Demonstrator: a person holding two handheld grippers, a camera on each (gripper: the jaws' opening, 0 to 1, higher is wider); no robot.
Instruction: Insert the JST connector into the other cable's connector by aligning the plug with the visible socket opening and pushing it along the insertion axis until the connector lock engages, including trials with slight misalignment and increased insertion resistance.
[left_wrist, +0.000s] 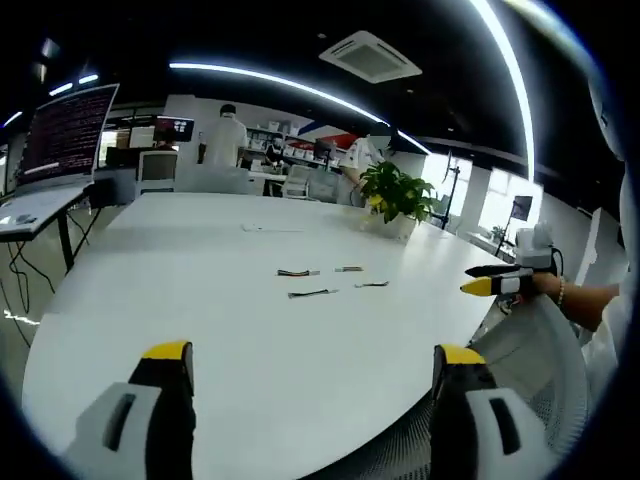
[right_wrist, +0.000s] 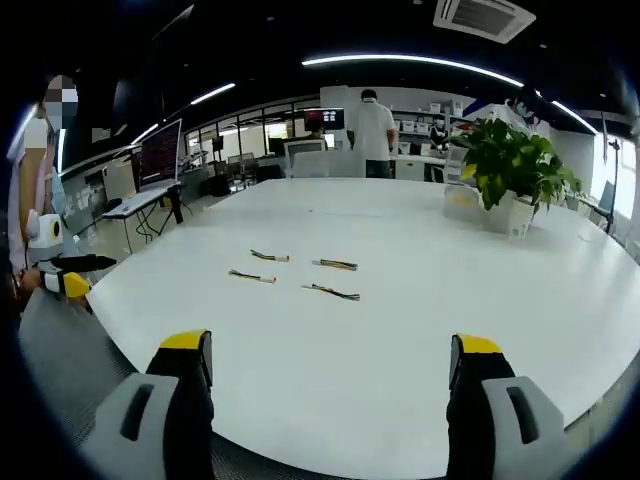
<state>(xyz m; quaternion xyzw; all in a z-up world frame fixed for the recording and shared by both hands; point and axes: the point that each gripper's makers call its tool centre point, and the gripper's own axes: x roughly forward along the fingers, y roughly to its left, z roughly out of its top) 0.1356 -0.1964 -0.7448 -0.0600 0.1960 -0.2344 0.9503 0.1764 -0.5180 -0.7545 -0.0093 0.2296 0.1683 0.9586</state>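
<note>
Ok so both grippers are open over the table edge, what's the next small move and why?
Probably bring the right gripper forward toward the nearest cable. Both it and the left gripper are open and hold nothing, and all four cables lie apart on the white table, well ahead.

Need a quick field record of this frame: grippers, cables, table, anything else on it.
left gripper: open, empty, held back at the table's near edge
right gripper: open, empty, also short of the cables
cables: four short wire leads lying loose and apart mid-table
table: large, white
potted plant: at the far side of the table
contact: neither gripper touches any cable
connectors: too small to tell plug from socket
</note>
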